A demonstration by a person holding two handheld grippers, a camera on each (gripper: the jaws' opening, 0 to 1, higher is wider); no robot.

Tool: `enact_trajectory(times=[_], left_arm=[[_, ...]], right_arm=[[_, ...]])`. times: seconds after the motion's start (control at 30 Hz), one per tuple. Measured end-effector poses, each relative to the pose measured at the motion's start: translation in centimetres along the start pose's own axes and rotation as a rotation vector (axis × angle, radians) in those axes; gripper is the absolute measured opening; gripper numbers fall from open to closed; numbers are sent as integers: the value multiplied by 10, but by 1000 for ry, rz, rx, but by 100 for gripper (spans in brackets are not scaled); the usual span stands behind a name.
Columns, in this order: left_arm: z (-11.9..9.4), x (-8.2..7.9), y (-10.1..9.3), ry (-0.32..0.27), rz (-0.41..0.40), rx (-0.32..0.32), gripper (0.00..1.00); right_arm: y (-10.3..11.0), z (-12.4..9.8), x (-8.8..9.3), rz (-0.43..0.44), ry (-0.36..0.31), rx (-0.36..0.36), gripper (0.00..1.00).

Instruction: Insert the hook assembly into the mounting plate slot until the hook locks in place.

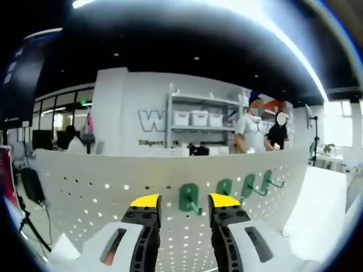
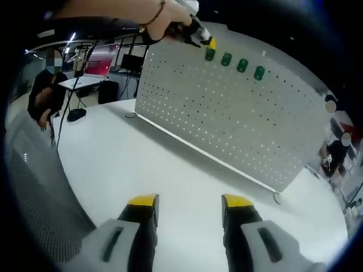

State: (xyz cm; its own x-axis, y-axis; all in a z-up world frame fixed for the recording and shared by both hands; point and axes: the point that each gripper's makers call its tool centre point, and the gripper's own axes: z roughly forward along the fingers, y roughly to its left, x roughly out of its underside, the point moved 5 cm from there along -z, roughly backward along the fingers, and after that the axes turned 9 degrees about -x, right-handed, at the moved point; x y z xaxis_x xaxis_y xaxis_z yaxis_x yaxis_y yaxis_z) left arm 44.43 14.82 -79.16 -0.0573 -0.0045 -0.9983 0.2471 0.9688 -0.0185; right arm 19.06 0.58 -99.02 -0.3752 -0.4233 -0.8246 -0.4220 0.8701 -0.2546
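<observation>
Four green plastic hooks (image 2: 234, 61) hang in a row near the top edge of the white perforated metal mounting plate (image 2: 227, 119), standing upright on the white table (image 2: 170, 181). The left gripper (image 1: 183, 202) gapes empty, the leftmost hook at its twelve o'clock. The right gripper (image 2: 190, 200) is spread wide, holding nothing.

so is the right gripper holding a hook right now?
No, the right gripper is open and empty over the white table, apart from the pegboard.
</observation>
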Motion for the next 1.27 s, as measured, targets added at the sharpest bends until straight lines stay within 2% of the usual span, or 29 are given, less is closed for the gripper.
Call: enact_trajectory(times=[0.03, 0.1, 0.2, 0.27, 0.33, 0.43, 0.47, 0.5, 0.6, 0.7, 0.83, 0.9, 1.07, 1.17, 1.27], left_arm=[[-6, 1, 6, 2, 31, -10, 46], [-16, 3, 13, 2, 25, 2, 49], [-28, 7, 22, 21, 23, 10, 62], [-39, 13, 24, 43, -10, 43, 72], [-56, 24, 23, 82, -6, 117, 80], [-82, 33, 22, 66, -74, 199, 91], [-77, 43, 32, 92, -60, 202, 93], [-82, 52, 38, 109, -55, 213, 95], [-102, 69, 39, 151, -53, 236, 99], [-121, 88, 43, 203, -89, 252, 100], [-138, 102, 43, 233, -105, 262, 100], [-146, 113, 38, 281, -121, 281, 100], [-169, 125, 23, 290, -137, 325, 100], [-181, 134, 24, 306, -133, 338, 100], [-199, 152, 33, 327, -149, 336, 100]], right_arm=[[0, 0, 0, -2, 0, 4, 44], [-2, -1, -1, -1, -4, 18, 46], [-4, -2, -1, 8, -9, 25, 47], [-3, -1, 0, 3, -6, 26, 47], [-3, -2, -1, 0, -10, 27, 47], [-5, -3, -1, 4, -10, 36, 47], [-5, -3, -1, 5, -12, 37, 47], [-6, -3, -2, 3, -17, 40, 47], [-5, -3, -2, -4, -14, 38, 47], [-4, -3, -2, -5, -14, 40, 48], [-3, -2, -2, -8, -10, 38, 48], [-3, -2, -2, -13, -10, 37, 48], [-6, -4, -3, -14, -16, 51, 47], [-5, -4, -2, -14, -13, 50, 48], [-4, -3, -1, -12, -6, 42, 51]])
